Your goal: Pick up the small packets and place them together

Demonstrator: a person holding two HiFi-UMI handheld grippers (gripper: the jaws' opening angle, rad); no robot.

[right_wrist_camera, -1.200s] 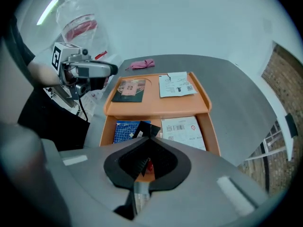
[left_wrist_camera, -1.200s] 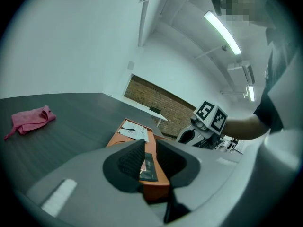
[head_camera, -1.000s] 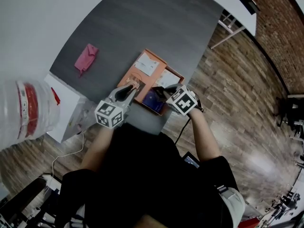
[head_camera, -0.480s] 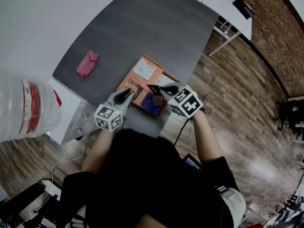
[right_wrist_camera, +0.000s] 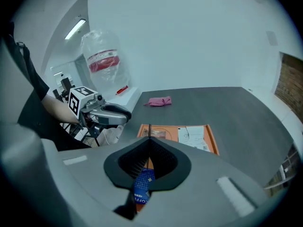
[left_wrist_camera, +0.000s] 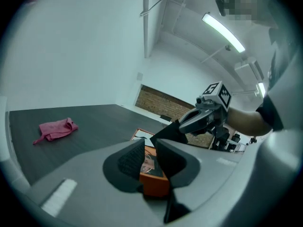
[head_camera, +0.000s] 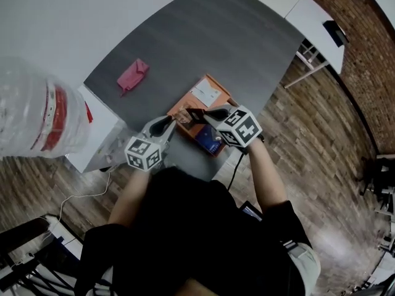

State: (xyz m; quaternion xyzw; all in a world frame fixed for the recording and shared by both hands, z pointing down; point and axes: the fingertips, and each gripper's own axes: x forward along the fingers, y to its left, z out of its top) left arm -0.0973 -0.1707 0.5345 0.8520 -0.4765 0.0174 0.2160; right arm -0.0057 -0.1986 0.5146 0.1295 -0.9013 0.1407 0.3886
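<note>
Pinching packet (right_wrist_camera: 149,130) in R gripper (right_wrist_camera: 149,140), over tray (right_wrist_camera: 212,140)

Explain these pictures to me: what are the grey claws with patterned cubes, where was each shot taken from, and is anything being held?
There is no robot: a person holds a two-jaw gripper in each hand, and the patterned cubes belong to them. The head view looks down from a camera on the person's head. The two gripper views come from cameras riding on each gripper, looking along its jaws. On the grey table lie an orange tray and a pink cloth. The right gripper is shut on a thin dark packet, held above the tray; a blue packet lies in the tray beneath. The left gripper has its jaws slightly apart near the tray's corner and seems to grip nothing.
</note>
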